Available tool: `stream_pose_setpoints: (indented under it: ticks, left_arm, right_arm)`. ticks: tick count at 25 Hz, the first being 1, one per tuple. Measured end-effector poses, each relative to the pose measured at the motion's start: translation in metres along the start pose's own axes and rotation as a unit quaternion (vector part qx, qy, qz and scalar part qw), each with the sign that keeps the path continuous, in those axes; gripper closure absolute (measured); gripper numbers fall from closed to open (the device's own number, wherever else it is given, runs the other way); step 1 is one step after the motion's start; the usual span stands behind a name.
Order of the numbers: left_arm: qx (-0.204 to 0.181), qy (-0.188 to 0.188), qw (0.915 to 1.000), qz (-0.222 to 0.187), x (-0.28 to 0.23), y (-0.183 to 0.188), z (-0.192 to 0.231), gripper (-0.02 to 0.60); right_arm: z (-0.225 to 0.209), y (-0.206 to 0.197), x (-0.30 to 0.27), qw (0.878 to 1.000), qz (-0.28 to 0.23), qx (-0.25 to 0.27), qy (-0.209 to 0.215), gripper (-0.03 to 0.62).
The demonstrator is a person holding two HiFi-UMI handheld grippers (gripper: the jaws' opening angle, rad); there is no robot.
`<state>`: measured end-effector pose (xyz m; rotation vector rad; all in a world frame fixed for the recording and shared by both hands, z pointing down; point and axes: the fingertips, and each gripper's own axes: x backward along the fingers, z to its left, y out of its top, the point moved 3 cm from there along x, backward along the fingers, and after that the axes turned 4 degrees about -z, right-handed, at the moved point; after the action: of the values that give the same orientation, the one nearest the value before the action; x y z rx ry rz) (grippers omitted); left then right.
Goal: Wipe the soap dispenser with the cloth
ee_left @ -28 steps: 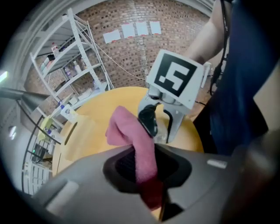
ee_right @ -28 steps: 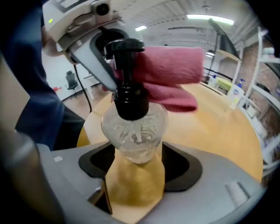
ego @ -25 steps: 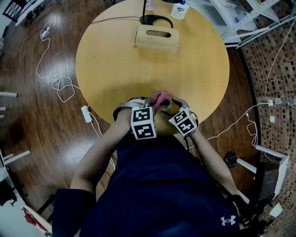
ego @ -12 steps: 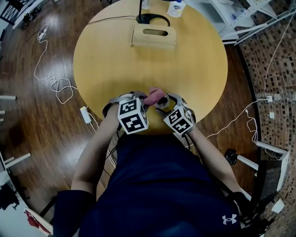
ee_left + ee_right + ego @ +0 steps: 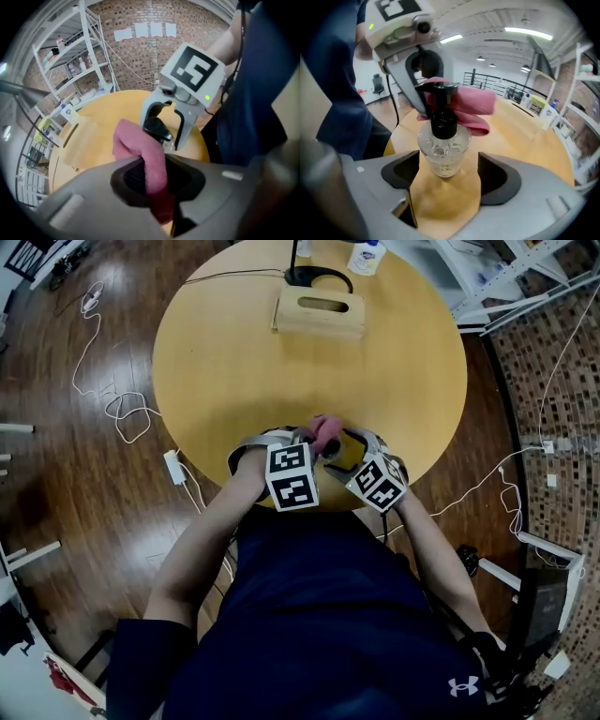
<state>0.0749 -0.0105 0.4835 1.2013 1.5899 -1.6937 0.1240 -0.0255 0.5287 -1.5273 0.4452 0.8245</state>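
Lying on the dark wood floor at the left of the head view, white cables (image 5: 117,409) are seen beside a round table (image 5: 216,381), on whose far side a wooden box (image 5: 319,313) is set. At the table's near edge the left gripper (image 5: 302,442) is held, pointed steeply down. In the left gripper view its jaws (image 5: 150,176) are closed on a pink cloth (image 5: 140,154), which is pinched between the pads and stands out beyond them in a rolled fold. The cloth (image 5: 325,432) is carried up against the black pump of the dispenser (image 5: 443,150); from the right gripper view the fold (image 5: 473,105) is seen right behind the pump head. The dispenser, a clear bottle, stands upright on the table near that edge, between the two grippers. Further right, the right gripper (image 5: 445,178) is placed around the bottle: its jaws have just been opening and are set wide apart, with the bottle between them and a gap shown at each pad, so nothing is gripped. In the head view this gripper (image 5: 354,448) is found just beside the left one. White shelf frames (image 5: 511,277) are seen at the far right.
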Motion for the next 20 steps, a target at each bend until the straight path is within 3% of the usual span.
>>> stream_pose_setpoints:
  ticks: [3,5,9,12,14,16,18,20]
  left_arm:
    - [-0.031,-0.015,0.9993,0.015,0.006,-0.004,-0.020,0.515]
    - [-0.038,-0.039,0.9984,0.014,0.008,-0.001,-0.035,0.515]
    - [-0.031,-0.080,0.9963,0.011,0.012,0.000,-0.044,0.515]
    - [-0.010,-0.044,0.9989,0.013,0.021,-0.008,-0.017,0.515]
    - [-0.003,-0.004,0.9999,0.013,0.021,-0.010,0.005,0.515]
    - [-0.006,0.011,0.9999,0.011,0.014,-0.008,0.015,0.515]
    - [-0.014,0.005,0.9998,0.011,0.004,-0.004,0.013,0.514]
    - [-0.011,0.006,0.9999,0.011,0.000,-0.004,0.008,0.515]
  right_arm:
    - [0.010,0.001,0.010,0.993,-0.034,-0.108,-0.031,0.200]
    - [0.018,0.008,0.009,0.992,-0.043,-0.114,-0.037,0.200]
    - [0.014,0.021,0.001,0.998,-0.024,-0.017,-0.058,0.212]
    - [0.010,0.021,-0.005,0.998,-0.010,0.052,-0.028,0.243]
    - [0.010,0.022,-0.006,0.995,-0.008,0.098,0.018,0.244]
    - [0.010,0.023,-0.007,0.989,-0.001,0.137,0.061,0.244]
    - [0.009,0.024,-0.008,0.985,0.007,0.149,0.084,0.243]
    - [0.007,0.023,-0.008,0.989,0.007,0.123,0.079,0.241]
